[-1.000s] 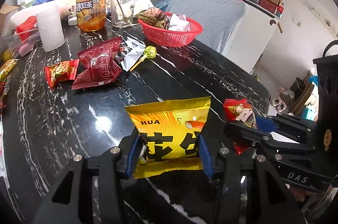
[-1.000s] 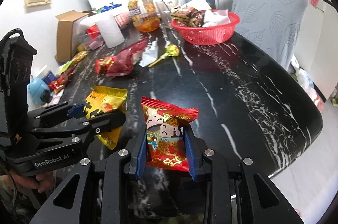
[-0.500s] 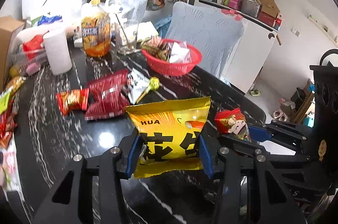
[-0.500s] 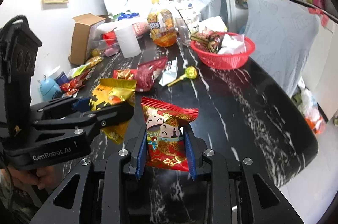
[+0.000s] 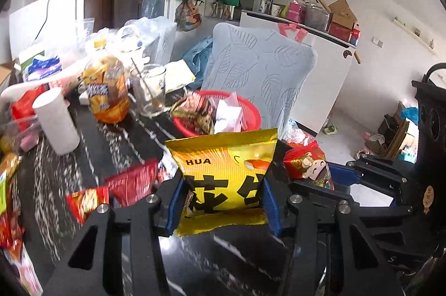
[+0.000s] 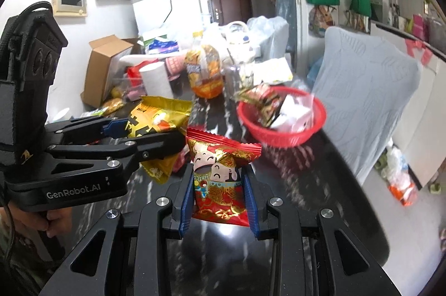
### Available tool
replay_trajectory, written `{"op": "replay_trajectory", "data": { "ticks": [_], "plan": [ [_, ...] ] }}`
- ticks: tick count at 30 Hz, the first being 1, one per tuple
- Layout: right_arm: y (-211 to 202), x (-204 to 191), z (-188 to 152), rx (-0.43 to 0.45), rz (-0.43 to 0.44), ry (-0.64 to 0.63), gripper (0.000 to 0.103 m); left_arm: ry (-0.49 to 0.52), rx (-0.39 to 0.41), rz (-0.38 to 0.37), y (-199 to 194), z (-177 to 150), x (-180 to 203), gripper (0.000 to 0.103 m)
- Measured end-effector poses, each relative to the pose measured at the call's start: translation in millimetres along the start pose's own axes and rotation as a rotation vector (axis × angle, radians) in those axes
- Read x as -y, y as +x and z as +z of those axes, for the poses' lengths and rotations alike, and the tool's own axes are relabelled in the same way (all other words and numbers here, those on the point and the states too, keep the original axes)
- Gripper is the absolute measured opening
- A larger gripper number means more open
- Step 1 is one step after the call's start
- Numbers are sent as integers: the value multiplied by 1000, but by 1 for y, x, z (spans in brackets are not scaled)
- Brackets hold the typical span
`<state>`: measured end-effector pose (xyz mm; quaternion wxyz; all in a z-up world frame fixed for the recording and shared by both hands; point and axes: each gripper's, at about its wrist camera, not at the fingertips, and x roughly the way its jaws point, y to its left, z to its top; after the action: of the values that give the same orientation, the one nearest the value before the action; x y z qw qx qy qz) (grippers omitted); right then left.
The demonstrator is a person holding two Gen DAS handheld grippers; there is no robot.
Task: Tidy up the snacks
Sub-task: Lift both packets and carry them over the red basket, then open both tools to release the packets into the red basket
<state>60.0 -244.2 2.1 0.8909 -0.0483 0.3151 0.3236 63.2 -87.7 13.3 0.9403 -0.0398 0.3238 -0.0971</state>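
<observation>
The left gripper [image 5: 221, 201] is clamped on a yellow snack bag [image 5: 223, 176], its blue pads [image 5: 175, 208] pressing the bag's lower sides while the top stands upright above the fingers. The bag is lifted clear of the black marbled tabletop [image 5: 111, 145] and sits in front of the red basket [image 5: 251, 114], on the near side of it. The right gripper [image 6: 218, 201], narrowly set, holds a red snack packet [image 6: 220, 178] the same way, upright between its pads, also off the tabletop and short of the red basket [image 6: 281, 134]. The basket already contains a few wrappers and stands beside a pale chair back [image 6: 362, 89]. Loose red snack packs [image 5: 131, 178] lie on the tabletop to the left of the basket.
</observation>
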Motion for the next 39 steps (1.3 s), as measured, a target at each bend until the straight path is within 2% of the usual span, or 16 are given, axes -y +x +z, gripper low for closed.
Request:
{"op": "replay_trajectory", "data": {
  "ticks": [8, 11, 16, 21, 25, 32, 39],
  "plan": [
    [21, 31, 32, 22, -36, -10, 31, 55, 12, -12, 40, 41, 0, 48],
    [31, 47, 43, 30, -74, -13, 31, 69, 11, -11, 60, 53, 0, 48],
    [51, 74, 56, 19, -130, -5, 31, 77, -33, -38, 103, 65, -2, 48],
    [72, 95, 64, 2, -157, -6, 31, 71, -59, -18, 134, 66, -8, 48],
    [95, 108, 63, -18, -143, -9, 31, 85, -87, 12, 152, 64, -13, 48],
    [136, 122, 56, -68, -109, 21, 31, 75, -134, 18, 171, 54, -23, 48],
    [150, 125, 54, -66, -88, 34, 32, 56, -159, 11, 181, 50, -28, 48]
  ]
}}
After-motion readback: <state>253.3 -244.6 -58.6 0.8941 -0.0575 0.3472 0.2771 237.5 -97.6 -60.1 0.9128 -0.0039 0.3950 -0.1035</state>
